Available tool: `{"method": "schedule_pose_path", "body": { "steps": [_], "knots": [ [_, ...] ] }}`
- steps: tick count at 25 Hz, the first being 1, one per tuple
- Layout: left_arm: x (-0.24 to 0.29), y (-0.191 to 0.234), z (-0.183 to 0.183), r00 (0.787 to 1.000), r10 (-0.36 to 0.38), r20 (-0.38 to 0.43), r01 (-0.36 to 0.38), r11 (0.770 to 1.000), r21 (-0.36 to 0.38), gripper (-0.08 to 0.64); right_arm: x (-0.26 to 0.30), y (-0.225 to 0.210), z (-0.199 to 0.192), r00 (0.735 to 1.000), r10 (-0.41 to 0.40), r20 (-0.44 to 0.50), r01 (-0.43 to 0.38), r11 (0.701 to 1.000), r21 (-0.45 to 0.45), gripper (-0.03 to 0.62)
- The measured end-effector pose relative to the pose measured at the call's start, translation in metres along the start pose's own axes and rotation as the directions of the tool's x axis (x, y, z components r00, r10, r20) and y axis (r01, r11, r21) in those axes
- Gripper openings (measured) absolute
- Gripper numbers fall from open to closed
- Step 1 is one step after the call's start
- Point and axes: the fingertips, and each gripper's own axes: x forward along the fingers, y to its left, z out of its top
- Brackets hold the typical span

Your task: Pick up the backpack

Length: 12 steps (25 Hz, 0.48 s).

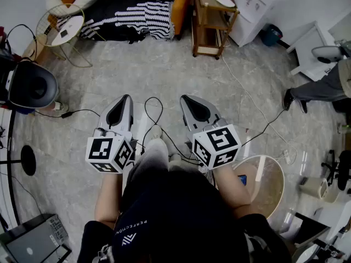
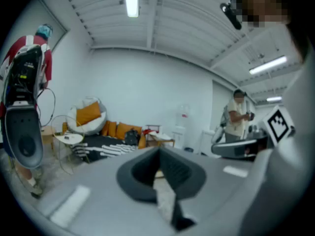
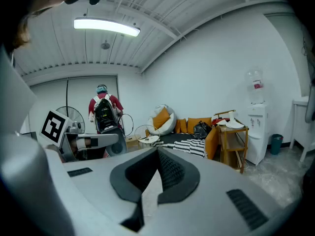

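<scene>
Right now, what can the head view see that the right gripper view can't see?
Only the head view shows the black cables on the floor and the round glass table. Only the right gripper view shows the ceiling light. Both show the striped blanket and the wooden shelf.

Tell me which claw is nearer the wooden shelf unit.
Right. The right claw lies nearly straight before the wooden shelf unit; the left claw is farther left.
</scene>
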Motion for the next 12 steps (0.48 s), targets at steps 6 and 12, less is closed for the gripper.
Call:
{"method": "schedule_pose_path", "body": {
  "steps": [6,12],
  "knots": [
    [0.032,0.013,-0.004,1.000,-0.021,-0.012,0.021,1.000,0.002,0.006,0.031,-0.014,0.003,1.000,-0.001,0.004,0.000,0.999,0.041,-0.005],
    [0.078,0.040,0.001,0.998,-0.053,-0.025,0.053,0.999,-0.012,0.006,0.076,-0.035,0.011,1.000,-0.020,-0.006,0.021,0.998,0.063,-0.005]
  ]
}}
